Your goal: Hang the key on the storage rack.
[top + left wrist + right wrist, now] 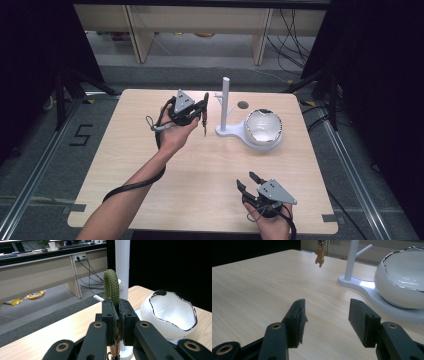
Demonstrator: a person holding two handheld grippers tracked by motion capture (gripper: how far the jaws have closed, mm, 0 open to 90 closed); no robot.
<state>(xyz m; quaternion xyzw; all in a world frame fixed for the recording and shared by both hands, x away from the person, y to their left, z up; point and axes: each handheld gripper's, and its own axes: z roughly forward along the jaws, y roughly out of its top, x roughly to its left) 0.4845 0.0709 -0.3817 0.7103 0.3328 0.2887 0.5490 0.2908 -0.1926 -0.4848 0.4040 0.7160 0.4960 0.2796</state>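
Two grippers in play, one loaded. Left gripper [201, 111] has its jaws pinched on a green braided cord loop [111, 286], held up off the table [150, 165] just left of the stand [225, 102]. Loop sticks up past the jaw tips in the left gripper view, right in front of the post. A small orange figure charm [319, 253] dangles under it; I see it hanging clear of the table in the right gripper view.

Right gripper [250, 181] sits at the near right edge, jaws spread, nothing between them.

My read on progress: pickup is done, hanging is not. Loop is near the post but not over the peg [364, 250], so I judge roughly halfway. Left to do: line the loop up with the peg, slip it on, release.

Materials:
- cord: woven, matte olive, stiff enough to hold an arch
- stand: smooth white plastic, round post, thin angled side pegs, flat base
- bowl [263, 127]: glossy white, rounded, wavy chrome-looking rim, sits on the stand's base at the right
- table: pale wood-grain laminate, rounded corners
- jaw pads: black, slightly rough
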